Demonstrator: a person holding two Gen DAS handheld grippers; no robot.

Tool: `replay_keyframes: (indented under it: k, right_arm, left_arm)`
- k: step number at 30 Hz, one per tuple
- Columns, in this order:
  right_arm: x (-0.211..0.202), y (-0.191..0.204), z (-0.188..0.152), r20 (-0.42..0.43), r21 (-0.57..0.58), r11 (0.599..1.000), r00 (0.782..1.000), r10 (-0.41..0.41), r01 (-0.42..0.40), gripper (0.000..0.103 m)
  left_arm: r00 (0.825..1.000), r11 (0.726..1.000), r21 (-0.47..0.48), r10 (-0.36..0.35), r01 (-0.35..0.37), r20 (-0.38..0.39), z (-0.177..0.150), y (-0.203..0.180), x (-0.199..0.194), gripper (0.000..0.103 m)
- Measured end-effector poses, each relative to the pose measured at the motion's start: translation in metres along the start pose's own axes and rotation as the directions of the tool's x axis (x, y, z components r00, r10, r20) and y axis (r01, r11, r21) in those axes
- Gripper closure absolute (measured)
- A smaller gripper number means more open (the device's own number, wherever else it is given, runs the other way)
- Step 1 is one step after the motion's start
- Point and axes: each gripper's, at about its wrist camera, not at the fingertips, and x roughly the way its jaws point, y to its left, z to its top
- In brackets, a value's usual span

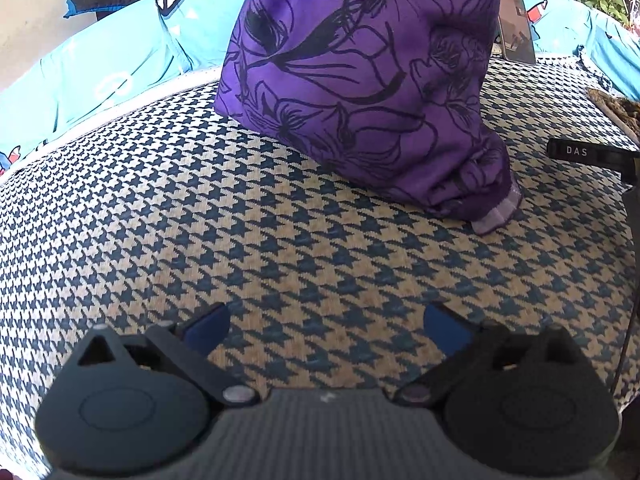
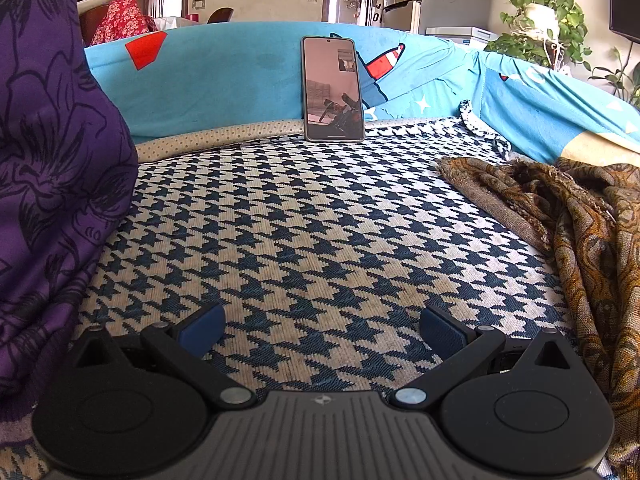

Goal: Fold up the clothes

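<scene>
A purple garment (image 1: 360, 80) with black flower outlines lies heaped on the houndstooth cushion (image 1: 200, 220), its pale cuff (image 1: 498, 212) touching the fabric. My left gripper (image 1: 326, 330) stands open in front of it, nothing between its blue pads. In the right wrist view the same purple garment (image 2: 52, 184) fills the left edge. My right gripper (image 2: 320, 330) is open over bare houndstooth cushion (image 2: 320, 220). A crumpled brown patterned cloth (image 2: 580, 224) lies to its right.
A phone (image 2: 334, 88) leans upright against the blue sofa back (image 2: 224, 76); it also shows as the phone (image 1: 516, 26) at the far right in the left wrist view. A black gripper part marked DAS (image 1: 580, 154) enters from the right. Potted plants (image 2: 544, 24) stand behind the sofa.
</scene>
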Motion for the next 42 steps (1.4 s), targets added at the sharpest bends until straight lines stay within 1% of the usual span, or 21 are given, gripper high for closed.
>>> replay_keyframes:
  k: [7, 15, 27, 30, 33, 39, 42]
  right_arm:
    - [0.0, 0.0, 0.0, 0.0, 0.0, 1.0, 1.0, 0.0, 0.0, 0.0]
    - [0.0, 0.0, 0.0, 0.0, 0.0, 1.0, 1.0, 0.0, 0.0, 0.0]
    - [-0.001, 0.001, 0.0, 0.0, 0.0, 1.0, 1.0, 0.0, 0.0, 0.0]
    - [0.0, 0.001, 0.0, 0.0, -0.001, 1.0, 1.0, -0.001, 0.001, 0.0]
    - [-0.001, 0.001, 0.0, 0.0, -0.001, 1.0, 1.0, -0.001, 0.001, 0.0]
    - [0.0, 0.002, 0.0, 0.001, -0.001, 1.0, 1.0, -0.001, 0.001, 0.0]
    - [-0.001, 0.003, 0.0, 0.0, -0.01, 1.0, 1.0, -0.008, 0.008, 0.0]
  left_arm:
    - [1.0, 1.0, 0.028, 0.007, -0.007, 0.008, -0.005, -0.002, 0.0, 0.0]
    - [1.0, 0.999, 0.037, 0.03, -0.03, -0.001, -0.007, 0.0, -0.002, 0.0]
    - [0.999, 0.998, 0.044, 0.034, -0.033, -0.014, -0.005, -0.005, 0.002, 0.0]
    - [1.0, 0.998, 0.057, 0.021, -0.02, -0.015, -0.006, 0.006, 0.002, 0.0]
    - [1.0, 0.999, 0.04, 0.024, -0.023, -0.016, 0.002, 0.012, 0.007, 0.0]
    - [1.0, 1.0, 0.018, 0.015, -0.015, -0.008, 0.008, 0.025, 0.013, 0.0]
    - [1.0, 1.0, 0.002, 0.015, -0.015, -0.012, 0.017, 0.028, 0.023, 0.0]
